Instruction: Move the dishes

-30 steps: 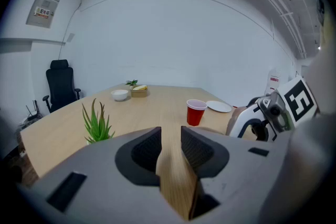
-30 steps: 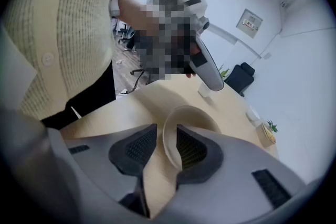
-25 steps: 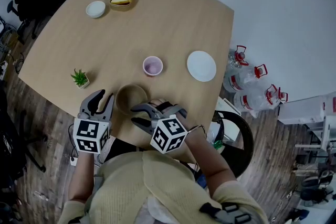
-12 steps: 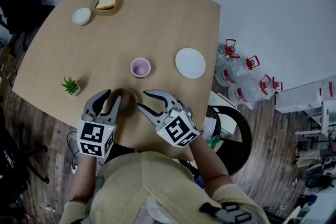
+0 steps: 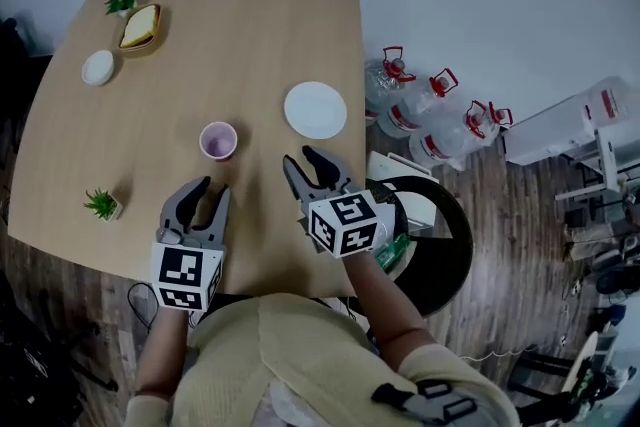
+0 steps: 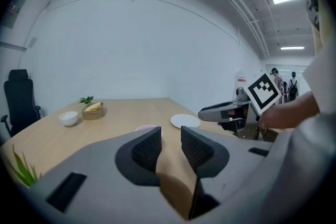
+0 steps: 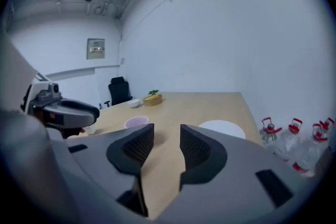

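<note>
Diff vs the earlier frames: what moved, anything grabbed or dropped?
Right gripper rolled upright and moved toward the white plate; its jaws have just been opening, nothing between them. Left gripper slid over the brown bowl's spot; the bowl no longer shows. Nothing visibly grabbed. Pink cup and plate unmoved.

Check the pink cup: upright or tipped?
Upright: pink cup stands on the table, round open mouth facing up in the head view.

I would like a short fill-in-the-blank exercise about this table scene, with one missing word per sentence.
1. The white plate lies right of the ___ cup in the head view.
2. The table bears ___ small green plants.
3. The left gripper and the right gripper hold nothing; their jaws stand ___.
Missing words: pink, two, open.
</note>
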